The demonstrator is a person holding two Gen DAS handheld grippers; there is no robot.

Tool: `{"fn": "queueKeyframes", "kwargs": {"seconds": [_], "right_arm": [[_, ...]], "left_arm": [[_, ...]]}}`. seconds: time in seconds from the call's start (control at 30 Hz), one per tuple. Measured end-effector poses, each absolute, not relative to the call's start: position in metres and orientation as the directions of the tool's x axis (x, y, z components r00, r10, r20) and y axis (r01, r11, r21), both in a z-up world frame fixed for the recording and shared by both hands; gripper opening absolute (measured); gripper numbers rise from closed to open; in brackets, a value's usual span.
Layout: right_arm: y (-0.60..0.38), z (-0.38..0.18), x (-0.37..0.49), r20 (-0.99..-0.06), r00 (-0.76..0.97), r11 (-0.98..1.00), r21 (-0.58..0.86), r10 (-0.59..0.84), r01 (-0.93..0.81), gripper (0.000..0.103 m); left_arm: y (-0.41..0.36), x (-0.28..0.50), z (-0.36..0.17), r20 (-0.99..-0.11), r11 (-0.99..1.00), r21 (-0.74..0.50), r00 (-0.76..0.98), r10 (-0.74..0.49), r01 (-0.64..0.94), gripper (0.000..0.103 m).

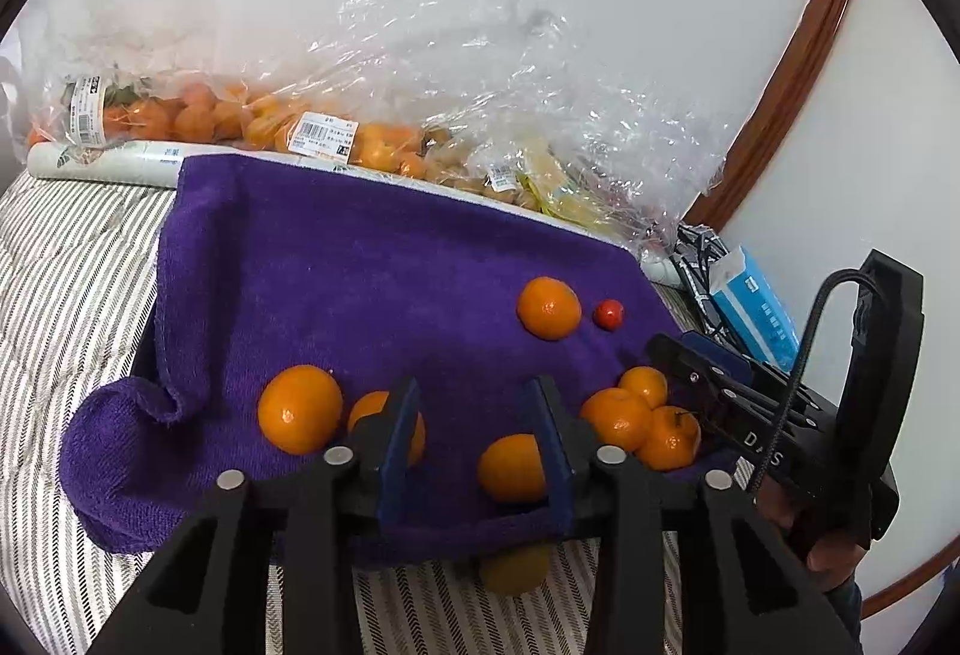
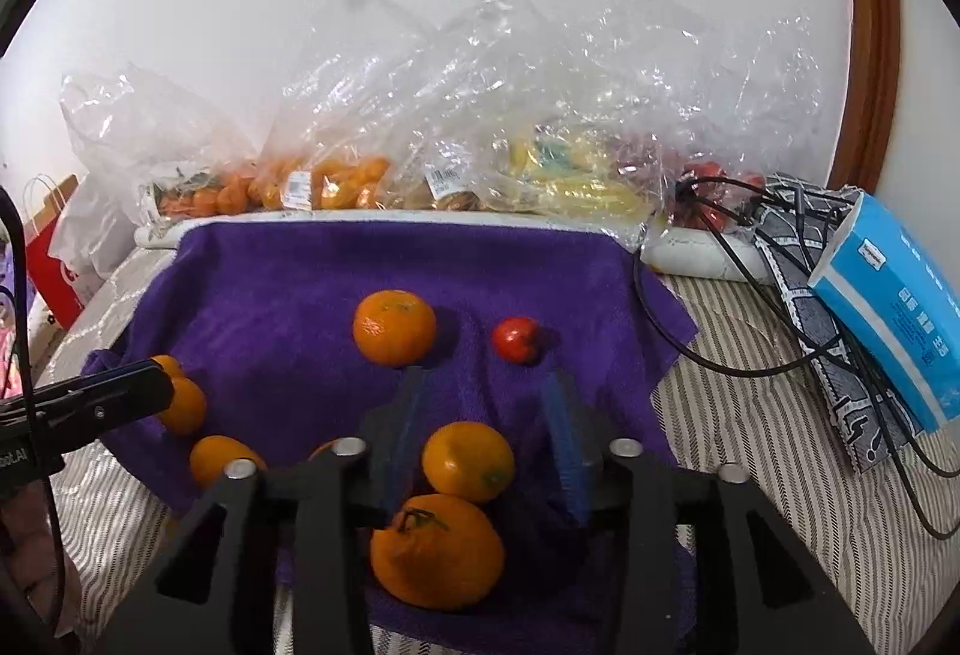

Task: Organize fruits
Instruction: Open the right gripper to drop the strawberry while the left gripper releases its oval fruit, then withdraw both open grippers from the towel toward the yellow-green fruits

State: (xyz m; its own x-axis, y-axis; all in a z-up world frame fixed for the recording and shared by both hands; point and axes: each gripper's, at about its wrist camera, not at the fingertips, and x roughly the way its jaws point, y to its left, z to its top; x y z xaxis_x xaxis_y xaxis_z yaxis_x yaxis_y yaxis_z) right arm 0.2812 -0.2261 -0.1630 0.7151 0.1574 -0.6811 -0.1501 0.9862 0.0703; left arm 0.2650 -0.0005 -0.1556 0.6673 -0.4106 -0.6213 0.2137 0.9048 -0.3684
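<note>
Oranges lay scattered on the purple towel [image 1: 372, 259]; sorting looked barely begun. My left gripper [image 1: 477, 424] stood wide, empty, an orange [image 1: 510, 466] half hidden behind one finger. My right gripper [image 2: 489, 430] stood wide over two oranges [image 2: 468, 460]. Farther off: one orange [image 2: 394, 326], a red fruit [image 2: 516, 338]. Bagged fruit [image 2: 336, 184] at the wall stayed hard to read.

White letters "DAS" stand on the right gripper [image 1: 690, 361]; bag labels unreadable.

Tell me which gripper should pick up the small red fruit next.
Right. The right gripper is open and faces the small red fruit just ahead; the left gripper sits farther off, among oranges.
</note>
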Motion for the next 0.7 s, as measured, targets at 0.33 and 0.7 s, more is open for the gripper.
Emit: {"fn": "queueKeyframes", "kwargs": {"seconds": [0.33,0.7], "right_arm": [[-0.219,-0.153,0.273,-0.647,0.742,0.982,0.060,0.175,-0.179,0.059],[-0.220,-0.147,0.268,-0.634,0.754,0.984,0.064,0.170,-0.168,0.060]], "left_arm": [[-0.001,0.259,-0.149,-0.602,0.905,-0.366,0.685,-0.409,0.219,0.043],[-0.004,0.256,-0.147,-0.597,0.919,-0.331,0.707,-0.380,0.214,0.043]]}}
